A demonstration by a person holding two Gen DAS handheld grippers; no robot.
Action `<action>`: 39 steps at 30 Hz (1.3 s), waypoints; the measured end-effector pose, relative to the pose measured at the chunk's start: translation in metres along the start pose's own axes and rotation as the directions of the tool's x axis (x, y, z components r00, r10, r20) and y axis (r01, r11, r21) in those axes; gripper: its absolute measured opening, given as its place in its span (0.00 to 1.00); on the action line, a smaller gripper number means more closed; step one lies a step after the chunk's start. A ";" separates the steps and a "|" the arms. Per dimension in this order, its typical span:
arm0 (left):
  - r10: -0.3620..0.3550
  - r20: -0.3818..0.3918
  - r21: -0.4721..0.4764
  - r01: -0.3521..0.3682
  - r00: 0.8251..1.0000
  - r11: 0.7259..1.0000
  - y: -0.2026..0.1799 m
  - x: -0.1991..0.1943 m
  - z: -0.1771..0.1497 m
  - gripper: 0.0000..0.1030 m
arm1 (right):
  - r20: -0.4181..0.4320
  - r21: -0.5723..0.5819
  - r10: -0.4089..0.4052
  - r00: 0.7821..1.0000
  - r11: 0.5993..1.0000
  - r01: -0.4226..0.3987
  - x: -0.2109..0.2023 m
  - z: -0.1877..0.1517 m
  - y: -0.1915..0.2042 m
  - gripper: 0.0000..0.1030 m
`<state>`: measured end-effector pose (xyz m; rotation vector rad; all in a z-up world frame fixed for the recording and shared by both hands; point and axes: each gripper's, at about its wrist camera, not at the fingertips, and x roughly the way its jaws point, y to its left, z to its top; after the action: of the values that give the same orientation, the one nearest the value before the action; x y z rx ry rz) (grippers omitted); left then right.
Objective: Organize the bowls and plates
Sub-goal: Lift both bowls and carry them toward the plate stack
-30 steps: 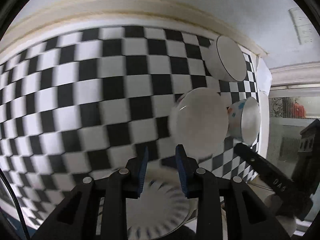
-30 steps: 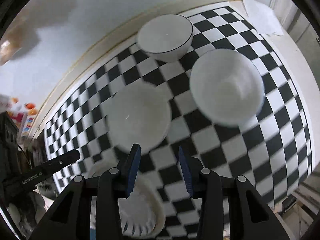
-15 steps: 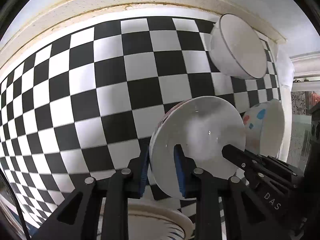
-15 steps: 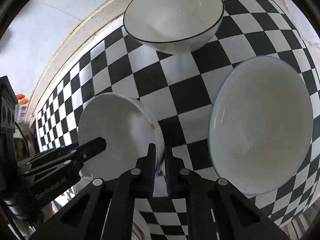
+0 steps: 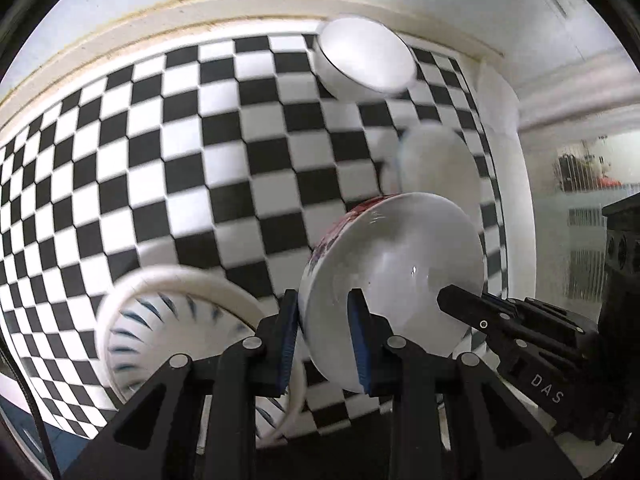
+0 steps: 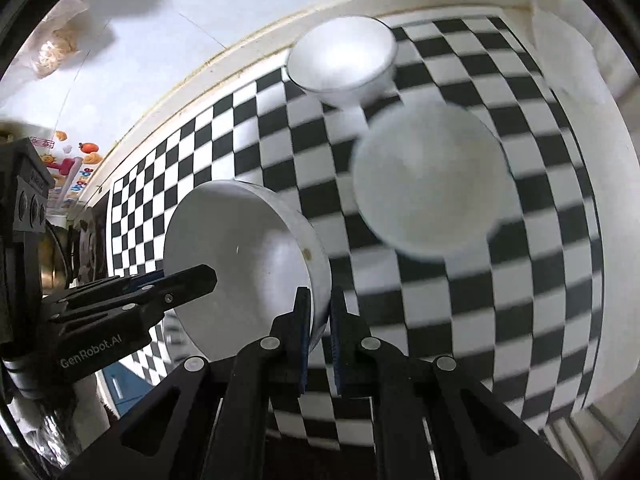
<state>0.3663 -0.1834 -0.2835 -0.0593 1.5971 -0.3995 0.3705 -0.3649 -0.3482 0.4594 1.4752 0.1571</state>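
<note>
On the left, "GenRobot.AI" is being shown in pale letters on the left gripper, whose blue pads are being clamped over the near rim of the white ceramic bowl with the reddish pattern outside. That bowl is being held tilted above the black-and-white checkered tablecloth, just beside a white ribbed dish with blue streaks. Its opposite rim is being pinched tight by the right gripper, marked "DAS". Further right, a wide white bowl and a dark-rimmed white bowl are sitting apart, with bare checks being left between them.
</note>
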 end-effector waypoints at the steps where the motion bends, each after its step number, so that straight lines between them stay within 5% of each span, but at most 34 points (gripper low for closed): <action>1: 0.004 -0.012 0.013 -0.003 1.000 1.000 -0.008 0.007 -0.006 0.22 | -0.005 0.006 -0.001 1.000 1.000 0.001 -0.003 -0.008 -0.006 0.10; 16: 0.071 -0.165 0.078 -0.059 0.984 0.995 -0.047 0.099 -0.025 0.22 | -0.111 0.097 -0.049 0.993 0.993 0.060 0.040 -0.055 -0.083 0.10; 28: 0.075 -0.187 0.087 -0.060 0.979 0.994 -0.062 0.105 -0.024 0.22 | -0.138 0.131 -0.046 0.989 0.989 0.064 0.045 -0.057 -0.103 0.10; 34: 0.039 -0.087 0.036 -0.036 0.995 0.999 -0.054 0.046 -0.019 0.23 | -0.145 0.162 -0.006 0.989 0.986 0.030 0.019 -0.057 -0.111 0.14; 37: 0.036 -0.012 0.032 -0.035 0.999 0.999 -0.055 0.023 0.002 0.25 | -0.073 0.171 -0.005 0.997 0.985 0.018 -0.013 -0.049 -0.115 0.24; 39: 0.038 0.005 0.029 -0.039 0.999 0.999 -0.054 0.022 0.025 0.25 | -0.021 0.178 0.001 1.000 0.984 0.003 -0.028 -0.036 -0.117 0.44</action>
<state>0.3777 -0.2454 -0.2894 -0.0070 1.5852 -0.3926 0.3119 -0.4742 -0.3686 0.6032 1.5168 0.0292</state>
